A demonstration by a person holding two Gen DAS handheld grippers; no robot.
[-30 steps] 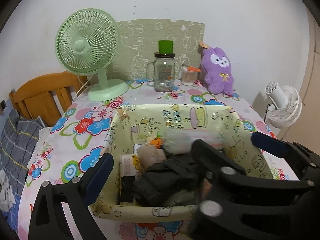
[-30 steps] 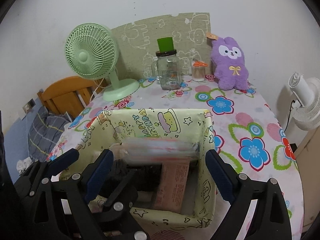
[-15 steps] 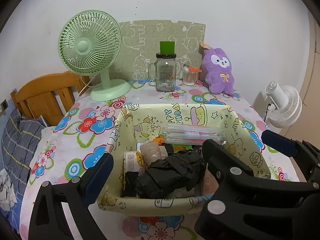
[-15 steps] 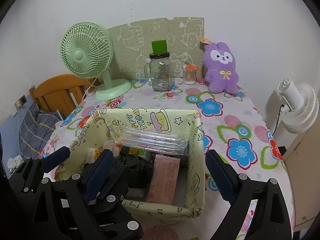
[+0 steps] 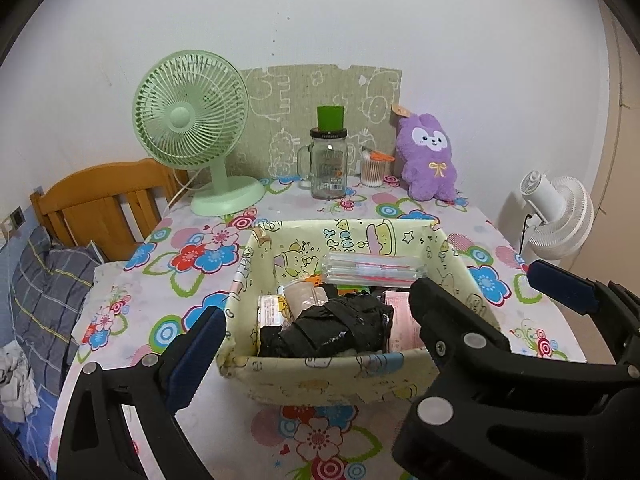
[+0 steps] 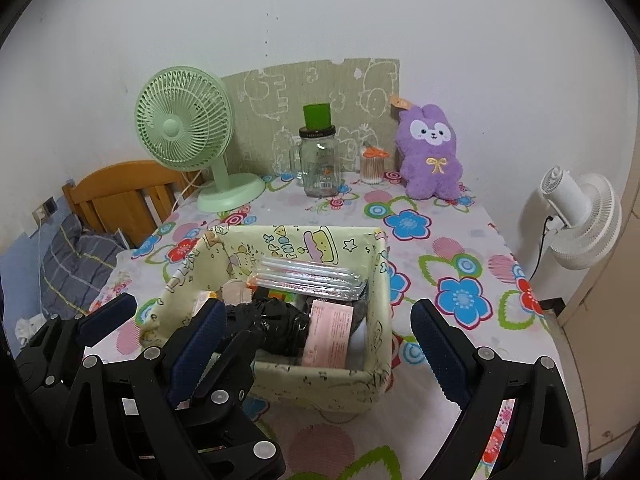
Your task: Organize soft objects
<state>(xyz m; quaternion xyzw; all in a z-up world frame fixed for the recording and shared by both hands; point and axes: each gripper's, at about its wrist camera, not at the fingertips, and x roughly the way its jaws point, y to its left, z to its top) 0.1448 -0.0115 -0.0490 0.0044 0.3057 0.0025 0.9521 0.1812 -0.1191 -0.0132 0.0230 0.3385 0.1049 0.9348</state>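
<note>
Left hand-held gripper (image 5: 316, 336): jaws spread wide, nothing between them; it hovers over the near edge of the worktop, in front of the basket's near wall. It also shows in the right wrist view (image 6: 172, 316), at the basket's near left corner.
Right hand-held gripper (image 6: 320, 336): jaws wide apart and empty, held over the near part of the basket. In the left wrist view its black frame (image 5: 500, 344) covers the basket's near right corner.
Basket (image 5: 256, 276): pale yellow fabric with cartoon prints, open at the top, standing on the near half of the worktop, closer to the left edge in the right wrist view.
Black bag (image 5: 332, 328): crumpled, shiny, lying inside the basket against its near wall.
Clear packet (image 5: 372, 270): long plastic sleeve with red and white sticks, lying across the far part of the basket on top of the other contents.
Pink packet (image 6: 330, 334): flat, printed, standing on edge in the basket to the right of the black bag.
Plush toy (image 5: 430, 158): purple, upright at the far right corner of the worktop, well apart from the basket.
Worktop (image 6: 436, 264): covered with a white cloth printed with large flowers.
Green fan (image 5: 192, 132): at the far left corner.
Glass jar (image 5: 328, 166): handled, with a green cup on its lid, in the middle of the far edge.
Cotton swab pot (image 5: 372, 168): between the glass jar and the plush toy.
White fan (image 6: 576, 220): off the right edge, beyond the worktop.
Wooden chair (image 5: 104, 204): off the left edge.
</note>
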